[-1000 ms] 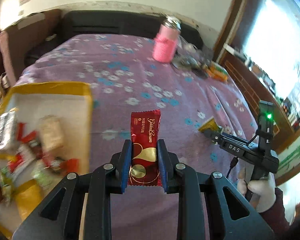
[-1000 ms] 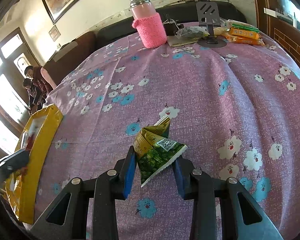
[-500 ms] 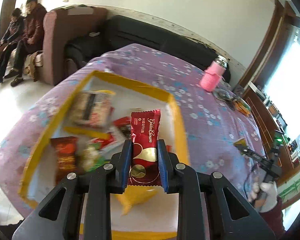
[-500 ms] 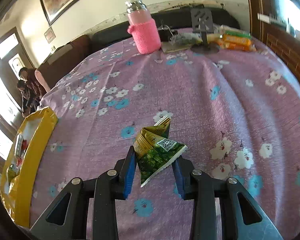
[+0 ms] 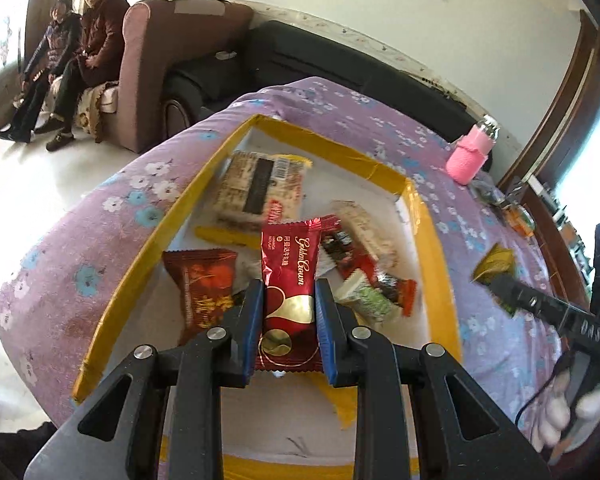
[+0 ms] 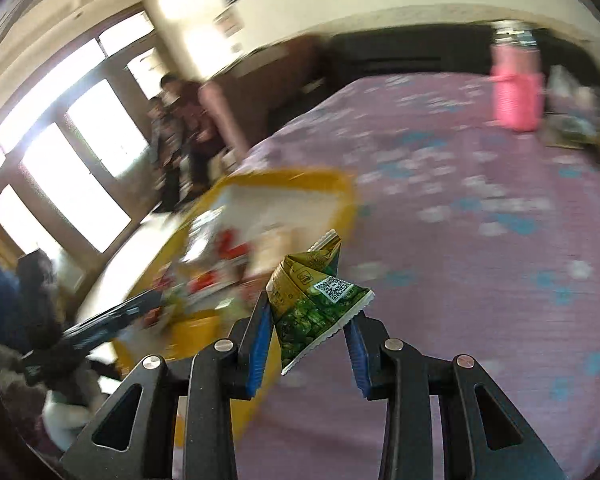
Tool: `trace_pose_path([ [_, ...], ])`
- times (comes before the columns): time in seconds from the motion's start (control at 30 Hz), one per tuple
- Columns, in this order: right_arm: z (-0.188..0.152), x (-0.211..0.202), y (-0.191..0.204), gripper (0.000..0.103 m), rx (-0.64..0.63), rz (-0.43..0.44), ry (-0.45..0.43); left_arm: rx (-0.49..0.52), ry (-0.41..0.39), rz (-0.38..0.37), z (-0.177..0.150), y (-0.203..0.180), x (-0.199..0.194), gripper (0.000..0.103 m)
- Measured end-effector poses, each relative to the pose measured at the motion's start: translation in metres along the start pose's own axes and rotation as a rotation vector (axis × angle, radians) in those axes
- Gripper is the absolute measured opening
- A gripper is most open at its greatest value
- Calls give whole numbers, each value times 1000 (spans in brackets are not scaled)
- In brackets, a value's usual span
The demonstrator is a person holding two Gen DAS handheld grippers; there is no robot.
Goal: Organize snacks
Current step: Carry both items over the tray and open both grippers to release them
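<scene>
My left gripper [image 5: 289,292] is shut on a red Golden Crown bar [image 5: 289,276], held above a yellow-rimmed box [image 5: 434,256] with several snack packets inside. My right gripper [image 6: 308,312] is shut on a green and gold packet [image 6: 314,308], hanging over the purple flowered cloth beside the blurred yellow box [image 6: 344,192]. The right gripper [image 5: 500,284] with its packet also shows at the right edge of the left wrist view, beside the box. The left gripper's body [image 6: 112,320] appears as a dark blur low on the left of the right wrist view.
A pink-sleeved bottle [image 5: 470,158] [image 6: 516,96] stands at the far end of the table with clutter [image 6: 572,128] next to it. Two people sit on a sofa [image 5: 72,52] beyond the table. A dark couch [image 5: 340,68] runs behind the table.
The left gripper carried the red bar from over the cloth to above the yellow box. The right gripper swung left with the green packet, bringing the box into its view.
</scene>
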State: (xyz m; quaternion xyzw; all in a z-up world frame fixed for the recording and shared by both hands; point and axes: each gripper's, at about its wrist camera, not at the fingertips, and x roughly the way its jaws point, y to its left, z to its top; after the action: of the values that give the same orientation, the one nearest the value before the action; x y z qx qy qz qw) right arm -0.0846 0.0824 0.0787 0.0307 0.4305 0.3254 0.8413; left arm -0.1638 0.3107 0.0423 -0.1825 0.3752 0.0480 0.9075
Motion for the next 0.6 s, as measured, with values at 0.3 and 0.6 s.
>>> trace_pose_path([
  [0.3,-5,76,59,36,-133,-74,129,-7,-4,15,1,10,2,27],
  [0.6,-3,68,66,56,-141,-89,47,47,-78,253,8,-2,-20,74],
])
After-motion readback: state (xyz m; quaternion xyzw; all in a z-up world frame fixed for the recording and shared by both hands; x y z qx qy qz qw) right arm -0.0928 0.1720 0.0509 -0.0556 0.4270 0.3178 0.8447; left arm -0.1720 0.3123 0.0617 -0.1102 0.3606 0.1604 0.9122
